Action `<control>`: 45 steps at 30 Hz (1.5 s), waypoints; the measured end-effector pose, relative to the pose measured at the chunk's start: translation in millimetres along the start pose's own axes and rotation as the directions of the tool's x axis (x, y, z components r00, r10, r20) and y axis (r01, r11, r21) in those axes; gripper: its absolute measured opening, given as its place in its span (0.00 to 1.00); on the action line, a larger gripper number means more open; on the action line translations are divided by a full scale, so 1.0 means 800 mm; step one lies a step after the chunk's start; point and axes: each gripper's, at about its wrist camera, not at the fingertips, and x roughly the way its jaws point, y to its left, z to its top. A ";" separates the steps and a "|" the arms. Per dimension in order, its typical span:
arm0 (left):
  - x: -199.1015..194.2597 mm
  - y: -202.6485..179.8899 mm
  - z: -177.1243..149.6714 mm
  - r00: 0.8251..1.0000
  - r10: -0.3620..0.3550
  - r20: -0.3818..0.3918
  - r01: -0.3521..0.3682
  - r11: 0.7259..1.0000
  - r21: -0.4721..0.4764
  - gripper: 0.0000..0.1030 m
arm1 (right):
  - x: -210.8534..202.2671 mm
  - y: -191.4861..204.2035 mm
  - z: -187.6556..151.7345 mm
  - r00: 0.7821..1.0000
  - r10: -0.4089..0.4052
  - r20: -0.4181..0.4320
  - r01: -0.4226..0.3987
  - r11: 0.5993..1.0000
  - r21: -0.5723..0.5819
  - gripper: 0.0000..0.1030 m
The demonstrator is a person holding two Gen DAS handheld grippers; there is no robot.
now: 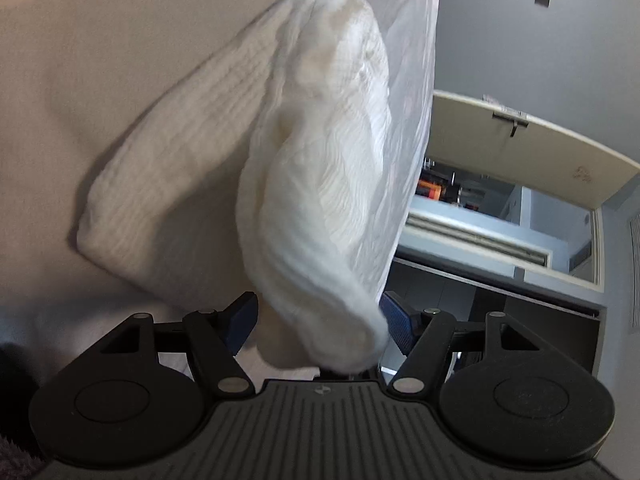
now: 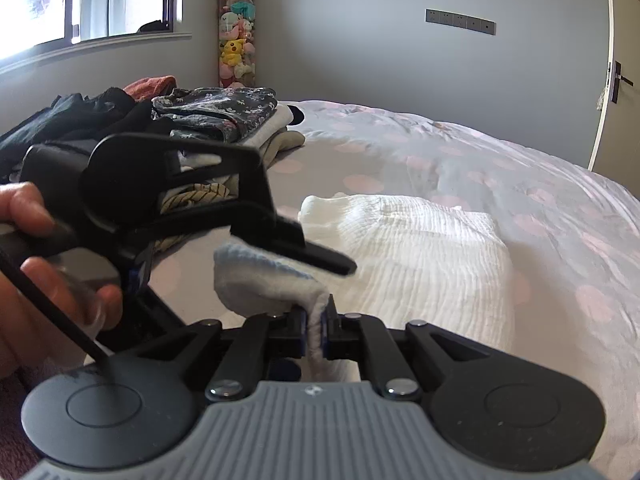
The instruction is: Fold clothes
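A white crinkled garment (image 2: 420,248) lies partly folded on the bed. My right gripper (image 2: 316,320) is shut on a thick fold of its near edge, which rises in a pale hump (image 2: 256,276) just ahead of the fingers. My left gripper (image 2: 320,256), held by a hand (image 2: 36,280), reaches in from the left just above that hump. In the left wrist view the white garment (image 1: 320,184) hangs bunched in front of the camera and passes between the spread blue pads (image 1: 242,318). The left gripper (image 1: 320,320) is open around it.
The bed cover (image 2: 520,168) is grey with pink dots and stretches right and back. A pile of dark and floral clothes (image 2: 172,116) sits at the back left below a window (image 2: 80,0). A tube of plush toys (image 2: 237,36) stands in the corner, and a door (image 2: 618,80) is at right.
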 end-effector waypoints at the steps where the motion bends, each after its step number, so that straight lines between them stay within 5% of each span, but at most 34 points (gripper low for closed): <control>1: -0.003 -0.001 0.002 1.000 0.010 0.020 -0.010 1.000 0.006 0.59 | -0.001 0.001 -0.002 1.000 -0.015 -0.002 0.015 1.000 -0.013 0.08; 3: -0.008 -0.002 0.005 0.998 0.030 0.061 -0.031 0.999 0.017 0.49 | -0.006 0.005 -0.007 0.999 -0.039 -0.014 0.038 0.998 -0.043 0.08; 8: -0.005 -0.016 0.005 0.990 0.107 0.096 -0.117 0.988 0.101 0.48 | 0.005 0.015 -0.021 0.998 -0.035 -0.058 0.028 0.993 -0.116 0.08; 11: 0.001 -0.026 0.005 0.977 0.169 0.133 -0.190 0.968 0.164 0.48 | 0.009 0.024 -0.030 0.996 -0.032 -0.082 0.019 0.987 -0.159 0.08; 21: 0.000 -0.031 0.002 0.978 0.161 0.129 -0.186 0.960 0.210 0.59 | 0.006 0.024 -0.042 0.996 -0.012 -0.085 -0.003 0.984 -0.177 0.09; 29: -0.011 -0.032 -0.008 0.945 0.257 0.200 -0.307 0.909 0.281 0.59 | 0.009 0.025 -0.045 0.996 0.001 -0.088 -0.018 0.982 -0.190 0.09; 35: -0.016 -0.026 -0.013 0.945 0.280 0.167 -0.319 0.904 0.287 0.58 | 0.012 0.026 -0.047 0.996 0.007 -0.094 -0.026 0.979 -0.203 0.09; 40: -0.015 -0.023 -0.012 0.947 0.290 0.138 -0.317 0.911 0.264 0.58 | -0.003 0.006 -0.040 1.000 0.009 -0.009 -0.009 0.995 -0.098 0.09; 45: -0.014 -0.016 -0.008 0.957 0.272 0.106 -0.290 0.926 0.240 0.57 | -0.002 -0.005 -0.039 0.999 0.041 -0.018 -0.042 0.998 -0.044 0.09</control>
